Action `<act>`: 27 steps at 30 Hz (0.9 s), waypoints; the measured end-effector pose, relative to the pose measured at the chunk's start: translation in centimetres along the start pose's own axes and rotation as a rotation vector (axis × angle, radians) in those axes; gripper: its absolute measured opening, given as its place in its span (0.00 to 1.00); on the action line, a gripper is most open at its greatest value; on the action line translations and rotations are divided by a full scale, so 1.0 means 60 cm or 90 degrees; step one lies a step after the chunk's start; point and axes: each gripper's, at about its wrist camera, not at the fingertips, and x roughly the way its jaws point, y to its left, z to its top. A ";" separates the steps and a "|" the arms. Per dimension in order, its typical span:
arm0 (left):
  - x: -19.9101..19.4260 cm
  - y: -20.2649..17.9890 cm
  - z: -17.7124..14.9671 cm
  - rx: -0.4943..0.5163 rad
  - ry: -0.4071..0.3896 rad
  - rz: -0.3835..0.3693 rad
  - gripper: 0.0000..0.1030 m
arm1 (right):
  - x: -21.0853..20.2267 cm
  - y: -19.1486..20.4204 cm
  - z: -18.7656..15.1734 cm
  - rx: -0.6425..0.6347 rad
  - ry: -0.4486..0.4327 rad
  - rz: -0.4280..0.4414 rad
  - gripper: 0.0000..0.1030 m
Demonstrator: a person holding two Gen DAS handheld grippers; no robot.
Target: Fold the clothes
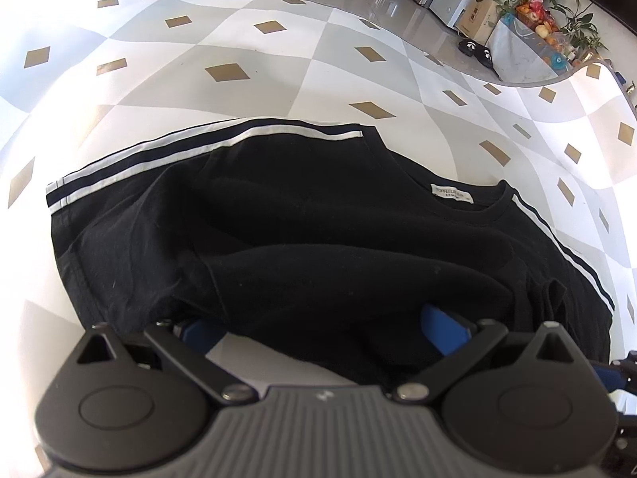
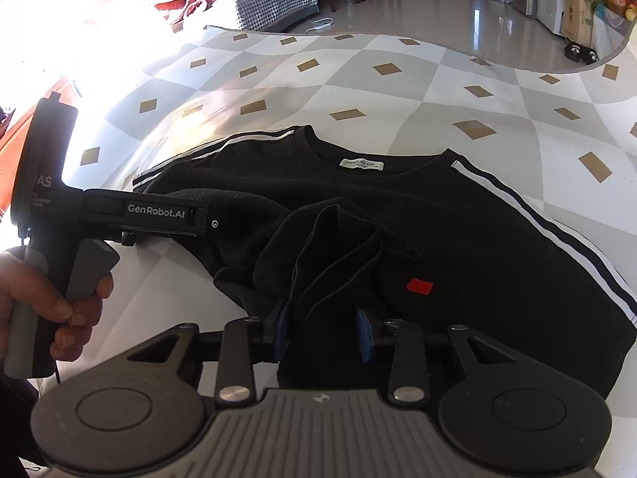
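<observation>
Black cotton tee [image 1: 318, 231] with white shoulder stripes lies spread on the checkered tablecloth [image 1: 239, 32], collar and neck label [image 1: 453, 193] pointing at the far edge, hem at the near edge.

Left wrist view: the left gripper [image 1: 318, 330] sits at the near hem with its 2 blue pads spread wide. Cloth drapes over and between them, but nothing looks pinched, so it's open.

Right wrist view: the right gripper [image 2: 324, 330] has a bunched ridge of hem fabric standing between its 2 blue pads. The jaws are narrowed but the pads don't clearly press the cloth, so count it as not gripping yet. A small red patch [image 2: 419, 285] shows just beyond it. The person's hand [image 2: 51, 302] holds the left tool's handle at the table's left side.

Looks like the hem grab before folding toward the collar. To do it well, both claws should pinch both layers cleanly, level with each other, then lift evenly so the stripes stay lined up.
</observation>
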 end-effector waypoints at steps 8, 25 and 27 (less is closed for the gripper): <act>0.004 0.017 0.009 -0.008 -0.011 0.045 1.00 | -0.021 -0.035 0.009 0.049 -0.026 -0.035 0.16; -0.007 0.051 0.016 -0.053 -0.026 0.112 1.00 | -0.061 -0.092 0.017 0.134 -0.069 -0.124 0.30; -0.019 0.048 0.016 -0.058 -0.037 0.106 1.00 | -0.077 -0.074 0.022 0.100 -0.102 -0.108 0.31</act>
